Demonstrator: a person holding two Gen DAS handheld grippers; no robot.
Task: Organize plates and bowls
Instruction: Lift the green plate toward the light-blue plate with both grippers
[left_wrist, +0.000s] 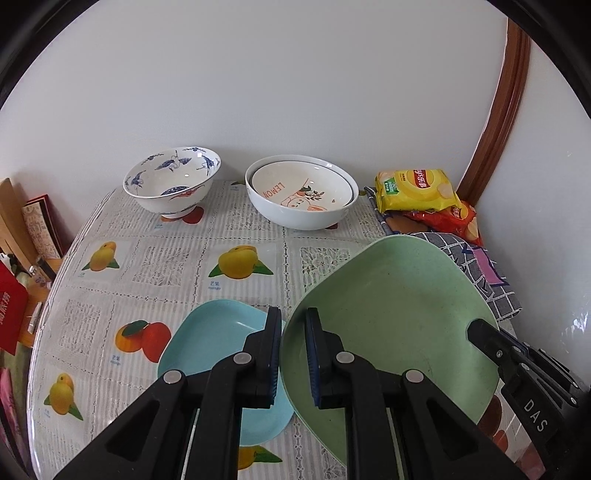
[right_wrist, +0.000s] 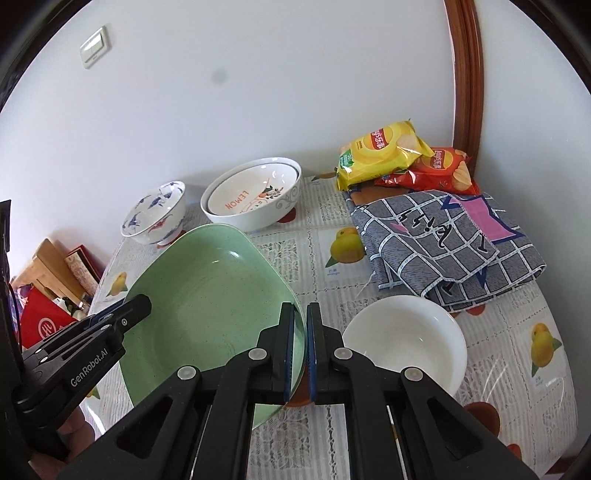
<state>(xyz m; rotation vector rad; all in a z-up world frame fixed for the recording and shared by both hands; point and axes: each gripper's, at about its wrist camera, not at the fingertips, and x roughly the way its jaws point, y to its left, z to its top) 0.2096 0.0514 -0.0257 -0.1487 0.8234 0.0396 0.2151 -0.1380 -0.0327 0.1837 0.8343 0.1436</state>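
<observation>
Between both grippers, green plate (left_wrist: 391, 317) held tilted above table: left gripper (left_wrist: 291, 354) clamps its left rim, right gripper (right_wrist: 300, 350) its right rim — blue plate (left_wrist: 218, 354) lies lower-left, nearer left.

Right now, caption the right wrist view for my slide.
Both grippers, right gripper and left gripper, clamp opposite rims of the green plate beside a white bowl.
</observation>
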